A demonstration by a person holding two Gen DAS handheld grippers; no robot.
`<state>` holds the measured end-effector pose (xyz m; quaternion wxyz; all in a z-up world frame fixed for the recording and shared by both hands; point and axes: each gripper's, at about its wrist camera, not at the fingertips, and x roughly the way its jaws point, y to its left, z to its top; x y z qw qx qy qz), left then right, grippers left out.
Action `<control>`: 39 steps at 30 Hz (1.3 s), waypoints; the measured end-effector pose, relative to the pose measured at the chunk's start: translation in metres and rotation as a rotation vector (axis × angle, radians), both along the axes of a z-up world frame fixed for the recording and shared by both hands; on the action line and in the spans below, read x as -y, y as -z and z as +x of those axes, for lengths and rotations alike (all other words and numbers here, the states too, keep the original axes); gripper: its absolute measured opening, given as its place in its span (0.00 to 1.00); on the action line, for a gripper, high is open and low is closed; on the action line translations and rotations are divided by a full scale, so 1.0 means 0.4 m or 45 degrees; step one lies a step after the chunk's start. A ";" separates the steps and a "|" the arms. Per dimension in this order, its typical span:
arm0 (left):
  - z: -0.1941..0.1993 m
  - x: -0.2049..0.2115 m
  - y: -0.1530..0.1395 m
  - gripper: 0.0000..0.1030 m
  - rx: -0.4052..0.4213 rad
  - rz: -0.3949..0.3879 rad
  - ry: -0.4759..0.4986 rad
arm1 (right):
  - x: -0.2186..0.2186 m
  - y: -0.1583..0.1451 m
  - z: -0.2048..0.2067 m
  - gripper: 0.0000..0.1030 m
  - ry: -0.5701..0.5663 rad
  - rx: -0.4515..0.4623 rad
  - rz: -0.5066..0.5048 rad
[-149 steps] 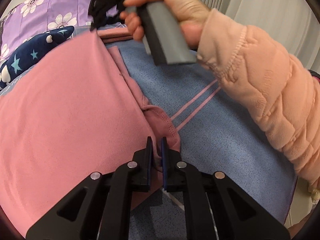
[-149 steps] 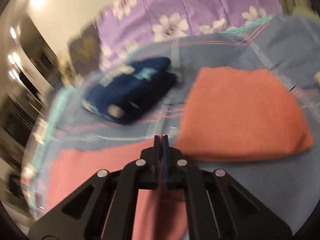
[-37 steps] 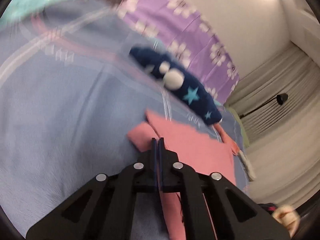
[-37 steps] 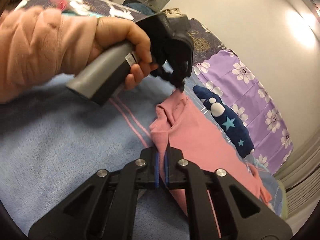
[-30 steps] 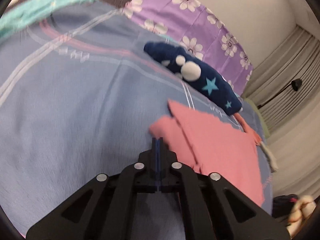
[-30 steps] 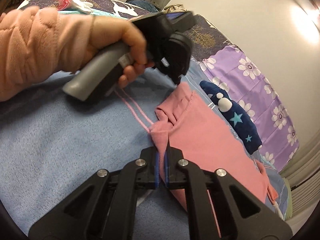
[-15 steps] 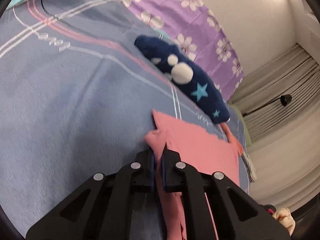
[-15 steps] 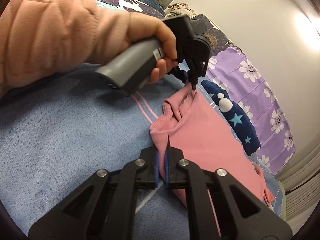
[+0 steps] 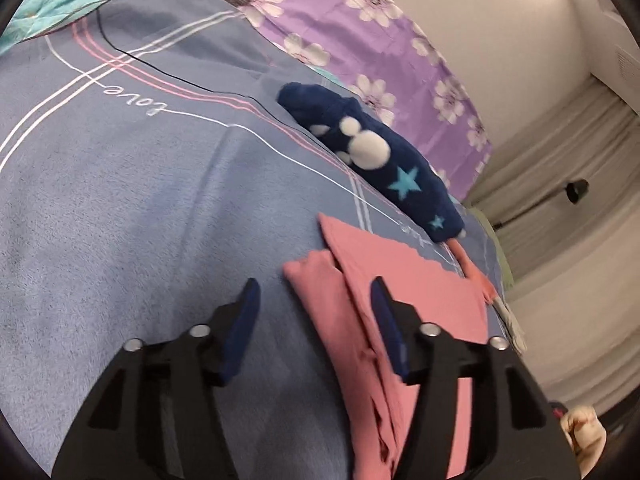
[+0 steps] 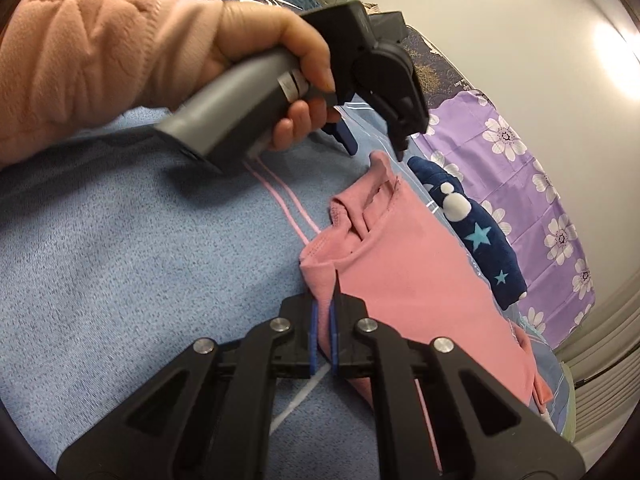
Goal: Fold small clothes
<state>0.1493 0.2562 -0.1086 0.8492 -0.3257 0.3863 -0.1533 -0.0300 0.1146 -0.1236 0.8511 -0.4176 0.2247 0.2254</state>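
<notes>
A pink garment lies folded on the blue blanket. My left gripper hovers over its near corner with the jaws opening; the cloth lies loose below and between the fingers, and no pad presses on it. In the right wrist view a hand in a peach sleeve holds that left gripper just above the pink garment's raised far corner. My right gripper is shut on the garment's near edge, a fold of pink cloth pinched between the blue pads.
A folded navy garment with stars and white dots lies beyond the pink one. Behind it is a purple floral sheet. An orange item pokes out at the far edge. Curtains and a lamp stand are at the right.
The left gripper was shut on the pink corner half a second ago; its jaws have spread and the corner has dropped onto the blanket. The right gripper still pinches the same edge.
</notes>
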 end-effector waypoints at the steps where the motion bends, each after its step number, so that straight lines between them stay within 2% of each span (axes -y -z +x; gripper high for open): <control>1: -0.003 0.005 0.002 0.61 -0.008 -0.012 0.025 | 0.001 0.000 0.001 0.05 0.000 -0.003 0.002; 5: -0.012 0.039 0.014 0.66 -0.010 -0.030 0.116 | 0.002 -0.001 0.005 0.05 0.001 -0.004 0.005; 8: -0.008 0.066 0.012 0.68 0.007 0.024 0.133 | 0.002 -0.001 0.006 0.05 0.000 -0.002 0.003; 11: 0.002 0.075 0.009 0.67 0.012 0.006 0.132 | 0.002 -0.001 0.005 0.05 0.001 0.001 0.003; 12: 0.004 0.077 0.008 0.64 0.015 0.005 0.131 | 0.002 0.000 0.005 0.05 0.001 0.003 0.000; 14: 0.011 0.083 0.011 0.50 0.017 0.016 0.124 | -0.001 0.002 0.000 0.05 0.001 0.007 -0.004; 15: 0.013 0.083 0.014 0.37 0.010 0.023 0.116 | -0.002 0.003 -0.001 0.05 0.001 0.008 -0.006; 16: 0.017 0.082 0.021 0.17 0.000 0.023 0.108 | -0.002 0.003 -0.001 0.05 0.001 0.010 -0.007; 17: 0.020 0.080 0.026 0.10 -0.003 0.016 0.105 | -0.002 0.003 -0.002 0.05 0.001 0.011 -0.007; 21: 0.016 0.081 0.019 0.07 0.042 0.044 0.081 | -0.002 0.002 -0.006 0.05 -0.001 0.015 0.000; 24: 0.016 0.058 0.015 0.06 0.047 0.057 0.005 | -0.001 0.000 -0.012 0.05 -0.005 0.023 0.007; 26: 0.014 0.038 0.020 0.07 0.029 0.000 0.011 | 0.000 -0.001 -0.015 0.06 -0.003 0.031 0.009; 27: 0.012 0.036 0.019 0.18 0.020 -0.003 0.018 | 0.001 -0.003 -0.017 0.06 -0.004 0.038 0.012; 28: 0.007 0.035 0.017 0.38 0.007 -0.002 0.035 | 0.003 -0.007 -0.022 0.07 -0.007 0.048 0.016; 30: -0.008 0.036 0.012 0.51 0.012 -0.023 0.069 | 0.006 -0.014 -0.030 0.09 0.013 0.073 0.017; 32: -0.021 0.044 0.009 0.55 0.010 -0.047 0.126 | 0.011 -0.016 -0.033 0.28 0.057 0.067 0.002; 33: -0.022 0.050 0.010 0.56 0.003 -0.050 0.143 | 0.012 -0.015 -0.032 0.31 0.076 0.053 -0.006; 36: -0.019 0.075 0.016 0.60 -0.012 -0.033 0.188 | 0.012 -0.012 -0.018 0.34 0.130 0.008 -0.016; 39: 0.002 0.093 0.021 0.60 -0.018 -0.058 0.201 | 0.002 -0.015 0.012 0.34 0.168 -0.021 -0.007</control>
